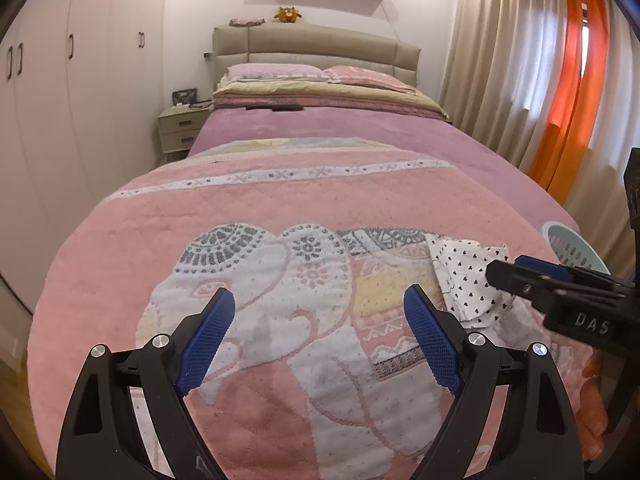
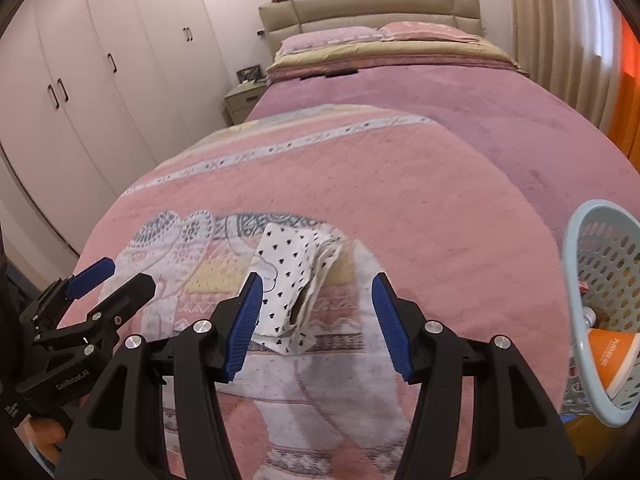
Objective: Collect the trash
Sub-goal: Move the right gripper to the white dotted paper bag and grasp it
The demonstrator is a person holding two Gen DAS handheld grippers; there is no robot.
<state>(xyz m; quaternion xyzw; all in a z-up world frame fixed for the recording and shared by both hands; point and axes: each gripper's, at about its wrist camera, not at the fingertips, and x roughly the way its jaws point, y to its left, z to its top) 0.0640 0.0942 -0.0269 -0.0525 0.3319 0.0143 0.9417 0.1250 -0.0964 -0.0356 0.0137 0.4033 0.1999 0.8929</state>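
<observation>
**Visitor:** What is in front of us?

**Onlooker:** A made bed, and across its foot a pink blanket (image 1: 256,216) woven with a pale elephant. On the elephant's back lies the piece of trash: a crumpled white paper bag (image 2: 294,276) printed with small black hearts, its torn mouth facing the foot of the bed.

**Visitor:** And the two tongs?

**Onlooker:** The right tongs (image 2: 318,320) hang just above the blanket with the blue pads spread wide, holding nothing. The bag lies between them, nearer the left pad, which seems to be just at its edge; I cannot tell if it touches. The left tongs (image 1: 320,340) are also wide and empty, hovering over the elephant's head, well to the left of the bag.

**Visitor:** Where does the trash go?

**Onlooker:** Probably into a pale blue perforated basket (image 2: 600,248) by the right edge of the bed. Something orange (image 2: 612,352) and a few other bits already lie in it.

**Visitor:** So which step is this?

**Onlooker:** I judge it the reach for the bag, before any grip. Next, the right tongs would need to move forward a little, centre the bag between the pads and close on the paper without pinching the blanket, then lift and swing right to the basket.
</observation>
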